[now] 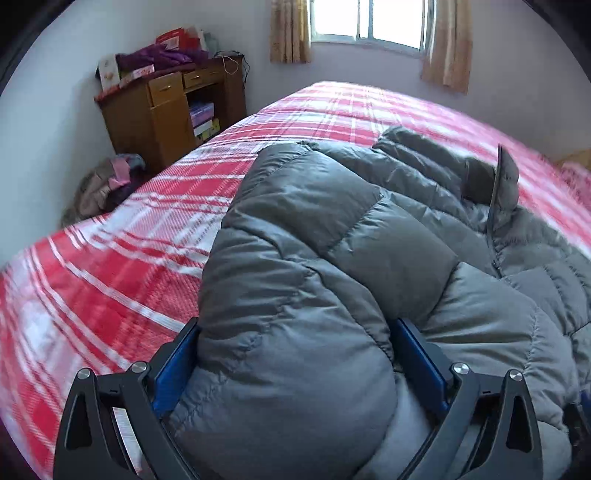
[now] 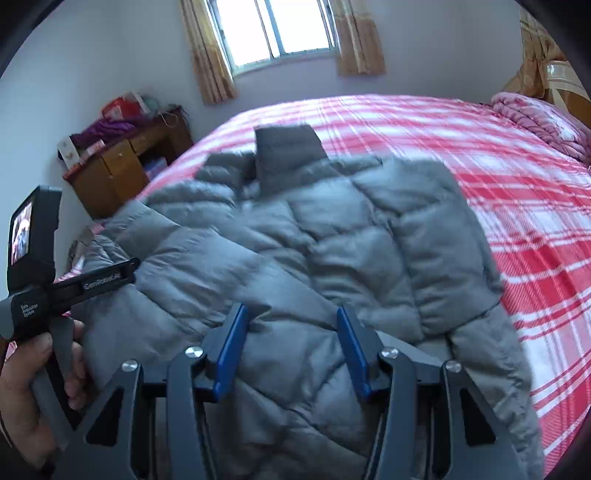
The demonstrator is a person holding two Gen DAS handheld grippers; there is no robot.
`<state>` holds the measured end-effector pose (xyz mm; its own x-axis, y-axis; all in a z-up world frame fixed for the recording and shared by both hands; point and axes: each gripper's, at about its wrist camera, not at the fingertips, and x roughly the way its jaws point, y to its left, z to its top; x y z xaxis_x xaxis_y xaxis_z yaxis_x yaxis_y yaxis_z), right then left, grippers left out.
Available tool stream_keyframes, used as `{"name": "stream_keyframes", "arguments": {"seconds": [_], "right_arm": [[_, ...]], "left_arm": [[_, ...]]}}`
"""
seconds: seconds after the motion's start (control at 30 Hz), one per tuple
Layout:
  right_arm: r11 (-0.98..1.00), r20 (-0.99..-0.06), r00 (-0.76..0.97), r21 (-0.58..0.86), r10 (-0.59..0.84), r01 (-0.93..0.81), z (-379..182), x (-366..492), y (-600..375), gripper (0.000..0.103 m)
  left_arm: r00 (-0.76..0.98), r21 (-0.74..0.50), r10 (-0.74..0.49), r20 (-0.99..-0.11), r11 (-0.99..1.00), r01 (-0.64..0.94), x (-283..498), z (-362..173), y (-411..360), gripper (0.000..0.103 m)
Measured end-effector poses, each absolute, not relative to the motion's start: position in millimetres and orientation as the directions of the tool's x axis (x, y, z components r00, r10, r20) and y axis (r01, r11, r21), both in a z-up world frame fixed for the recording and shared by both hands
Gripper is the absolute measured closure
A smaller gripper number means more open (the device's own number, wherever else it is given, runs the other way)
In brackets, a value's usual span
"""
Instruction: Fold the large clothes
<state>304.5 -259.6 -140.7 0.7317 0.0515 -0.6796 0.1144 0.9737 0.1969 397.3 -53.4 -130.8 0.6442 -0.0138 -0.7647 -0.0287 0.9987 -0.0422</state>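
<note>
A grey puffer jacket [image 1: 332,236] lies on the red and white plaid bed [image 1: 110,280], its collar [image 2: 284,147] towards the window. A thick puffy fold of the jacket fills the wide gap of my left gripper [image 1: 295,325], and both blue pads [image 1: 173,369] press into its sides. My right gripper [image 2: 291,312] stands open just over the jacket's [image 2: 295,240] near part, its blue pads [image 2: 231,350] apart and not pressing the cloth. In the right wrist view a hand [image 2: 22,387] holds the left gripper at the jacket's left edge.
A wooden cabinet [image 1: 166,107] piled with clothes and boxes stands in the far left corner, with a heap of clothes [image 1: 107,184] on the floor beside it. A curtained window [image 2: 273,29] is behind the bed. A pink quilt [image 2: 543,118] lies at the bed's far right.
</note>
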Motion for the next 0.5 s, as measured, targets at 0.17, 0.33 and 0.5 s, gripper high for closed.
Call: {"name": "stream_keyframes", "arguments": {"seconds": [0.17,0.33,0.5], "right_arm": [[0.973,-0.689,0.723,0.201,0.059,0.112,-154.3,307.3,-262.1,0.049],[0.967,-0.700,0.711,0.223,0.072,0.121,-159.2,307.8,-267.9,0.050],[0.976,-0.721,0.692,0.175,0.038,0.129,-160.0,310.4,-261.3,0.049]], "left_arm": [[0.636,-0.011,0.012,-0.772,0.999,-0.031,398.2,-136.9,-60.2,0.001],[0.619,0.031,0.040,-0.784,0.999,-0.025,403.1,-142.9,-64.9,0.001],[0.608,0.036,0.040,-0.793,0.999,-0.019,404.8,-146.3,-64.5,0.001]]}}
